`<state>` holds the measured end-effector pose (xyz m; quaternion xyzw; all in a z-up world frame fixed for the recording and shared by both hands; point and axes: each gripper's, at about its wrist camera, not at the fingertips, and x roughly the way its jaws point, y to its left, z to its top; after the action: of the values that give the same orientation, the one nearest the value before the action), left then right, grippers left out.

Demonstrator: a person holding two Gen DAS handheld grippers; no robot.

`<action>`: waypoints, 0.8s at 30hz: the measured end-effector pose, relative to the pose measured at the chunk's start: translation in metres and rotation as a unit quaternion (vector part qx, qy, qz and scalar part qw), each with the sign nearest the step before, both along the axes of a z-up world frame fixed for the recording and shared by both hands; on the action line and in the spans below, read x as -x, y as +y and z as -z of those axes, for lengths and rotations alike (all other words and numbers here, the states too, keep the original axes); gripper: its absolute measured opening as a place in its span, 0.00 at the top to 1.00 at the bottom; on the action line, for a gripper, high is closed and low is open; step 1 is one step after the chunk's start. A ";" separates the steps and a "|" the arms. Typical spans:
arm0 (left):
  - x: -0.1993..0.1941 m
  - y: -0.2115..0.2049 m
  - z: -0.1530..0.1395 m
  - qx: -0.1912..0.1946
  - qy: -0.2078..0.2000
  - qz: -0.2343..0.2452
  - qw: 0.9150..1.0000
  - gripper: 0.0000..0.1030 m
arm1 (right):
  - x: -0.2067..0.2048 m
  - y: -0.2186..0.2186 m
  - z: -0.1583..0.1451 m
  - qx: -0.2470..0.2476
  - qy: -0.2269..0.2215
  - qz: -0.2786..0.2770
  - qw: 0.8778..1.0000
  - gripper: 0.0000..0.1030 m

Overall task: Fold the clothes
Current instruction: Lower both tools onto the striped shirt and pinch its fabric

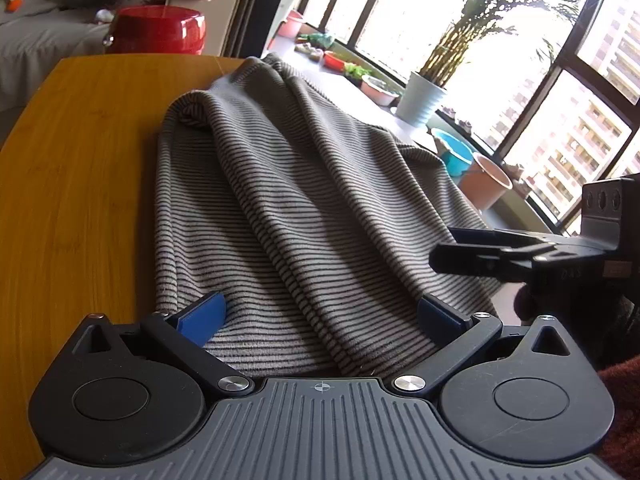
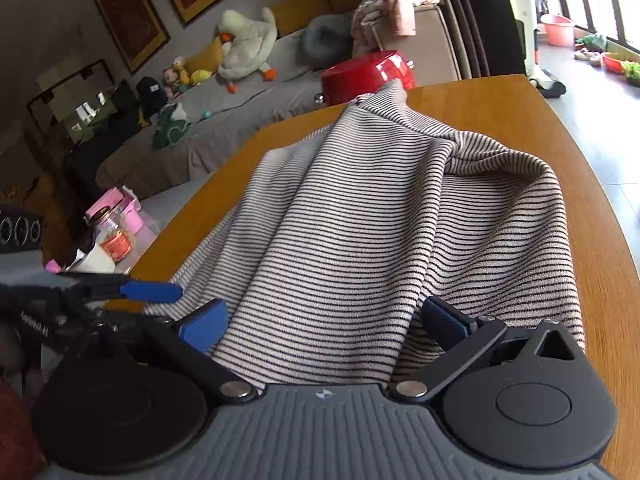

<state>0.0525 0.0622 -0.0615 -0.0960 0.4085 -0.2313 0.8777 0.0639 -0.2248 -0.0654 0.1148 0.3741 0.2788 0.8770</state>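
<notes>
Your left gripper (image 1: 320, 316): blue pads spread wide, striped garment (image 1: 288, 200) bunched between them, unclamped. Your right gripper (image 2: 324, 320): likewise spread around the near hem. Garment lies rumpled on the wooden table (image 1: 80, 160).

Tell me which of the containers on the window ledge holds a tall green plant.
The pale ribbed pot holds the plant. The blue tub and the pink bucket nearer the camera show none.

wooden table (image 1: 80, 168); striped garment (image 1: 280, 200) lies rumpled on it.
</notes>
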 end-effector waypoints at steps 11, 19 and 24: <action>-0.089 -0.016 -0.017 -0.030 -0.104 -0.094 0.990 0.02 | -0.042 -0.014 -0.035 0.036 -0.096 0.097 0.990 0.17; -0.093 -0.020 0.014 -0.028 -0.083 -0.093 0.992 0.03 | -0.097 0.004 -0.008 0.100 -0.059 0.101 0.988 0.16; -0.083 -0.018 0.015 -0.027 -0.084 -0.093 0.992 0.01 | -0.087 0.016 -0.001 0.108 -0.077 0.068 0.989 0.13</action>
<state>0.1356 0.0439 -0.0763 -0.0897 0.3284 -0.1451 0.9290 0.1514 -0.2085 -0.0645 0.0228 0.3250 0.1849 0.9272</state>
